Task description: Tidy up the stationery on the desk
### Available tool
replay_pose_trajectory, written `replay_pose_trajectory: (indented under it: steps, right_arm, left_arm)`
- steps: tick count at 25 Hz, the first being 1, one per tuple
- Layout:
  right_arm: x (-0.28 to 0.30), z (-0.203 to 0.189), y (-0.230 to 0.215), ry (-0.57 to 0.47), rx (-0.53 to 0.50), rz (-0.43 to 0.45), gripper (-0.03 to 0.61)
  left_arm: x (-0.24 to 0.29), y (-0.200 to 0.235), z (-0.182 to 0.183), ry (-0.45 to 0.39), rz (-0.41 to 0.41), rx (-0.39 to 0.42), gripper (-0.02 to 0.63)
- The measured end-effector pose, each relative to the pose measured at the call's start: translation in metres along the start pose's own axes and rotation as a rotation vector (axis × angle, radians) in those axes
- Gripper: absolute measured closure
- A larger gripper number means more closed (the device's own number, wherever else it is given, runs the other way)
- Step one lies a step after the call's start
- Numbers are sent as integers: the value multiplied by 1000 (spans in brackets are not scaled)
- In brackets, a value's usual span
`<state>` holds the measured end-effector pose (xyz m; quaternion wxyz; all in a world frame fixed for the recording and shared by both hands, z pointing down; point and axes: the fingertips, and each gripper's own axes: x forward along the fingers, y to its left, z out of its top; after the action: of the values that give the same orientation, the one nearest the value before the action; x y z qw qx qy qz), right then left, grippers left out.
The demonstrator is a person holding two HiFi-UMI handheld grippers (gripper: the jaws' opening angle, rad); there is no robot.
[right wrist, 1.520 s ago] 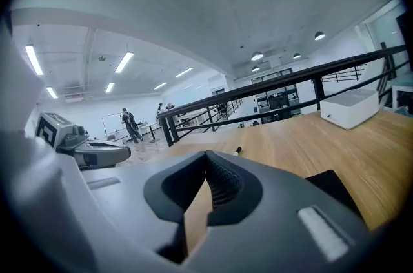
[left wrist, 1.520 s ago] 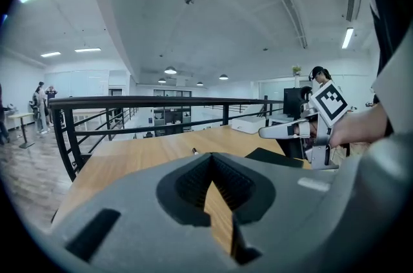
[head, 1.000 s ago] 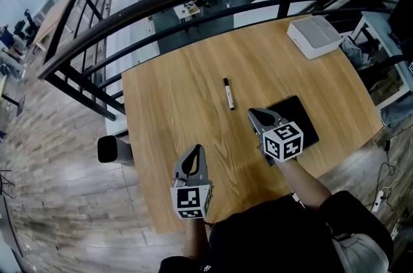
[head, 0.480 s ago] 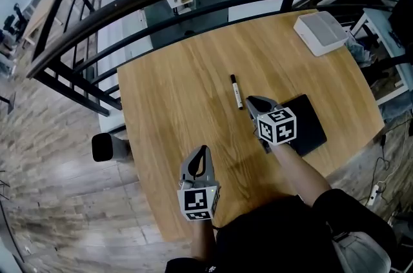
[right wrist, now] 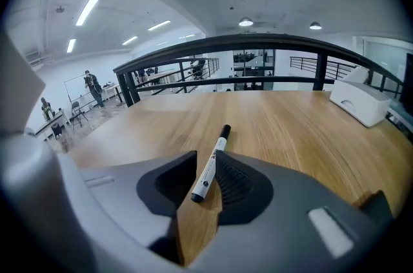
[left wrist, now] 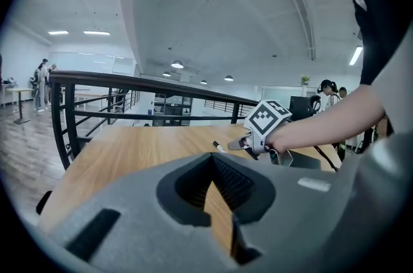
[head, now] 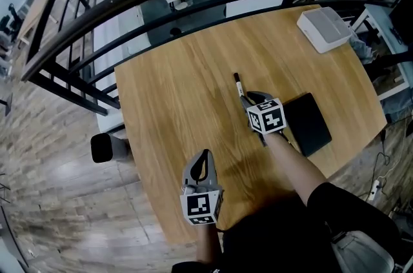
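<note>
Lying on the light wooden desk (head: 174, 91), the white marker pen with a black cap (right wrist: 211, 165) is being framed by the right gripper (right wrist: 205, 176), its jaws having just been opening wide, and should be squeezed gently near its middle, while the left gripper (left wrist: 216, 176) is being held shut, empty.
</note>
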<state>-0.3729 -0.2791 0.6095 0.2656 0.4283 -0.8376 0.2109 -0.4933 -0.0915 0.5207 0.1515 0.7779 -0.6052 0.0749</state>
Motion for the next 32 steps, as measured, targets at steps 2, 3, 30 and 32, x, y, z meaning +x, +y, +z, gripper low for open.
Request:
replay_pose_trajectory:
  steps: [2,3,30,32]
  right_arm:
    - [7,-4,-1,26,9,-14,476]
    - [10,-6,-1,37,13,-19,474]
    - [-9,-31,-8,65,83,-34,499]
    - [-18,-30,-6,48,90,-19,499]
  left_arm:
    - [0,0,-2,1,-3,-11,617]
    - [0,-1,-3,0,-5,-17,615]
    - [-16,11,-8,5,25,-44,617]
    - [-18,9,-6,0,26,-45,615]
